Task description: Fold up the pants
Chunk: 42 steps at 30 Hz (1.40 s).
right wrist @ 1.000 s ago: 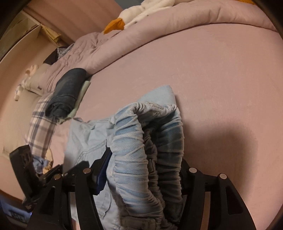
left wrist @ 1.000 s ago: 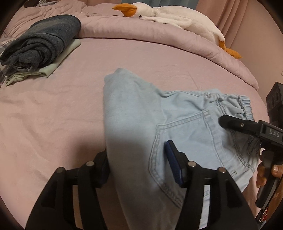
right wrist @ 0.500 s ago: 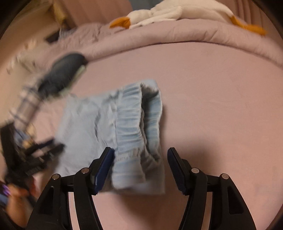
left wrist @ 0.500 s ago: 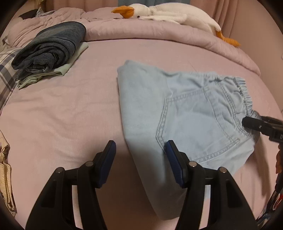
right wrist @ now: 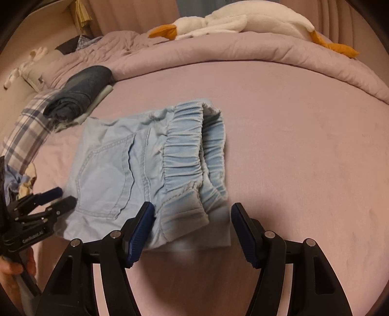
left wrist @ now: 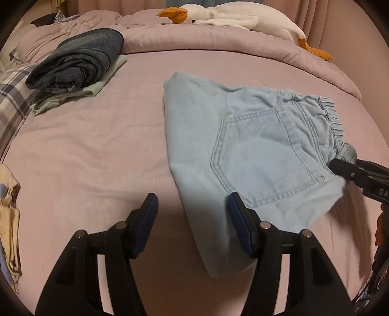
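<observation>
Light blue denim pants [left wrist: 255,150] lie folded flat on the pink bed, back pocket up, elastic waistband at the right; they also show in the right wrist view [right wrist: 150,170]. My left gripper [left wrist: 192,220] is open and empty, just short of the pants' folded edge. My right gripper [right wrist: 192,229] is open and empty, its jaws standing on either side of the waistband's near corner without holding it. The right gripper's fingertips [left wrist: 340,167] show at the waistband in the left wrist view. The left gripper [right wrist: 58,198] shows at the pants' left edge.
A folded stack of dark jeans [left wrist: 77,58] on pale green cloth lies at the back left. A rolled pink duvet [left wrist: 231,41] with a white goose plush [left wrist: 233,19] runs along the back. Plaid fabric [left wrist: 12,97] and a beige cloth [left wrist: 9,214] lie at the left edge.
Both grippers let go of the pants, opened and pulled back toward the near edge. The pants, lifted before, now lie flat and folded on the bed.
</observation>
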### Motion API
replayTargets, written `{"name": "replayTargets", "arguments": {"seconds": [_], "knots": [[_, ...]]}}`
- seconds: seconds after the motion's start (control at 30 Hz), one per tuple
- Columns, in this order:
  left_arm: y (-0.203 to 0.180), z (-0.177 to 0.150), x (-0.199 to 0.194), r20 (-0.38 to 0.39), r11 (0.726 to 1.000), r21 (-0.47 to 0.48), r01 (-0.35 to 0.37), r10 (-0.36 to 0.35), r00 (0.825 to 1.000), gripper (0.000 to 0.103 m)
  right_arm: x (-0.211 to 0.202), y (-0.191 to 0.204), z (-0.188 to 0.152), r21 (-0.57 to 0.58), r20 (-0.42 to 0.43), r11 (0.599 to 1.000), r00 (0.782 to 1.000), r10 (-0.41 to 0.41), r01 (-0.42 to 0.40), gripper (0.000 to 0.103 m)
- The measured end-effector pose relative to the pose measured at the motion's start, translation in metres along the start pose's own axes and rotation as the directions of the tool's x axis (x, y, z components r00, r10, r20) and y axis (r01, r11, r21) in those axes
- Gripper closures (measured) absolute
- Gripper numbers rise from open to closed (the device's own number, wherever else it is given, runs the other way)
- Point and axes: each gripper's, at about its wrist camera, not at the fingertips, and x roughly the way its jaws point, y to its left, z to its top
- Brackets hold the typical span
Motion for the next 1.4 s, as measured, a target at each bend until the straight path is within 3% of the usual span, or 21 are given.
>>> {"name": "replayTargets", "arguments": {"seconds": [0.17,0.3,0.37,0.47,0.6,0.73,1.1,1.13,1.2,1.4], "knots": [[-0.008,-0.003,0.004,0.017,0.998,0.035,-0.048,0.047,0.999,0.04,0.013,0.001,-0.003,-0.012,-0.011,1.0,1.0,-0.021,0.021,0.034],[-0.006,-0.001,0.002,0.007,0.999,0.008,-0.052,0.052,0.999,0.039,0.009,0.003,-0.005,-0.008,0.001,1.0,1.0,-0.029,0.029,0.034],[-0.007,-0.002,0.0,0.006,0.998,0.002,-0.069,0.069,0.998,0.034,0.002,0.005,-0.005,-0.004,0.008,0.999,0.999,-0.039,0.04,0.033],[-0.006,-0.003,-0.001,-0.01,0.993,-0.014,-0.114,0.114,0.993,0.015,-0.002,0.007,-0.008,-0.013,0.015,0.998,0.998,-0.06,0.06,0.033],[0.004,-0.003,0.002,-0.066,0.988,-0.097,-0.119,0.112,0.991,0.0,0.0,0.01,-0.006,-0.01,0.011,0.997,0.997,-0.082,0.083,0.032],[0.011,-0.004,-0.001,-0.077,0.982,-0.159,-0.106,0.095,0.992,0.001,-0.007,0.015,-0.003,-0.023,0.025,0.994,0.994,-0.107,0.108,0.032],[0.001,-0.001,-0.064,0.044,0.986,-0.154,-0.065,0.073,0.996,0.001,-0.057,0.024,-0.008,-0.032,0.113,0.998,0.992,-0.058,0.062,0.031],[-0.001,-0.001,-0.073,0.057,0.987,-0.148,-0.068,0.078,0.995,0.001,-0.063,0.027,-0.009,-0.038,0.119,0.998,0.992,-0.052,0.057,0.03],[-0.003,-0.001,-0.09,0.084,0.987,-0.143,-0.073,0.086,0.993,0.001,-0.074,0.032,-0.012,-0.056,0.127,0.997,0.991,-0.042,0.049,0.011],[-0.011,-0.007,-0.125,0.107,0.986,-0.149,-0.078,0.095,0.99,0.001,-0.102,0.05,-0.018,-0.129,0.14,0.991,0.99,-0.011,0.029,0.009]]}}
